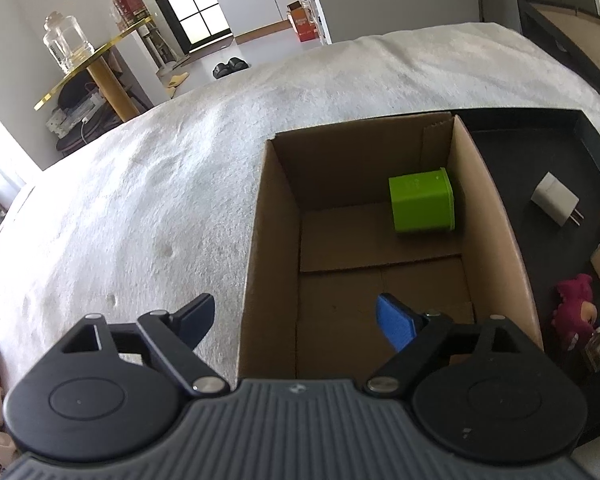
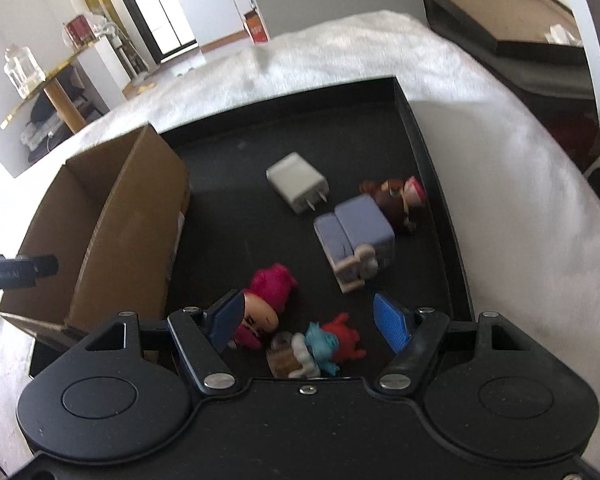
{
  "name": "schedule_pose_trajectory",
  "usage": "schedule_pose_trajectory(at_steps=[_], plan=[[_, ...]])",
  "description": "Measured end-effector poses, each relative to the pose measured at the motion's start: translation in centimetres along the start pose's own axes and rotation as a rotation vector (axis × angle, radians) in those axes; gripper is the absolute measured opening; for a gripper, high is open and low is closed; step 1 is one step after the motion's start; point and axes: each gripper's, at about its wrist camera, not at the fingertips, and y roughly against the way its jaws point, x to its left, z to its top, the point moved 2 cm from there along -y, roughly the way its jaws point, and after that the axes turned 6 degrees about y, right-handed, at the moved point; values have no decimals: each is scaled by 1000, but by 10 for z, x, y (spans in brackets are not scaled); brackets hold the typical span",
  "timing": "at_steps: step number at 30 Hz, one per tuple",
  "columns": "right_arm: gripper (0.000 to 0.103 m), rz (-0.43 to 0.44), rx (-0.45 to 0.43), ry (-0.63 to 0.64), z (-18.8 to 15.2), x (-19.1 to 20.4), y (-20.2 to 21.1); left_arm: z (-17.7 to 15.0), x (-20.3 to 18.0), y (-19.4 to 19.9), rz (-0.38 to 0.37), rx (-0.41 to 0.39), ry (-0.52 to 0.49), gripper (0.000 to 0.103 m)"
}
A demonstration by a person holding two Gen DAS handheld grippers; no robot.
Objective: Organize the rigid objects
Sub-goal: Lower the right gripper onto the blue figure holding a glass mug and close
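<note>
A brown cardboard box (image 1: 276, 208) stands open on a white fuzzy surface, with a green block (image 1: 420, 202) inside at its far right corner. My left gripper (image 1: 296, 320) is open and empty above the box's near left wall. Right of the box lies a black tray (image 2: 416, 128). It holds a white charger (image 2: 298, 180), a lavender block toy (image 2: 356, 236), a brown figure (image 2: 400, 200), a pink-haired figure (image 2: 264, 300) and a red-and-blue figure (image 2: 324, 346). My right gripper (image 2: 308, 324) is open and empty, low over the two near figures.
The box (image 2: 112, 220) sits left of the tray in the right wrist view. A gold shelf with glass jars (image 1: 66, 42) stands beyond the surface at the far left. A dark frame (image 2: 500, 20) lies at the far right.
</note>
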Motion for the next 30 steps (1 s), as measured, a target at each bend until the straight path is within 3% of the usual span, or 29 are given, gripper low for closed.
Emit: schedule_pose_trajectory(at_steps=[5, 11, 15, 19, 21, 22, 30], plan=[[71, -13, 50, 7, -8, 0, -10, -1, -4, -1, 3, 10, -16, 87], [71, -36, 89, 101, -16, 11, -16, -1, -8, -1, 4, 15, -27, 87], [79, -57, 99, 162, -20, 17, -20, -1, -9, 0, 3, 15, -35, 87], [79, -86, 115, 227, -21, 22, -26, 0, -9, 0, 5, 16, -34, 88], [72, -104, 103, 258, -23, 24, -26, 0, -9, 1, 7, 15, -35, 88], [60, -107, 95, 269, -22, 25, -25, 0, -9, 1, 7, 16, -33, 88], [58, -136, 57, 230, -12, 23, -11, -1, -7, 0, -5, 15, -23, 88]])
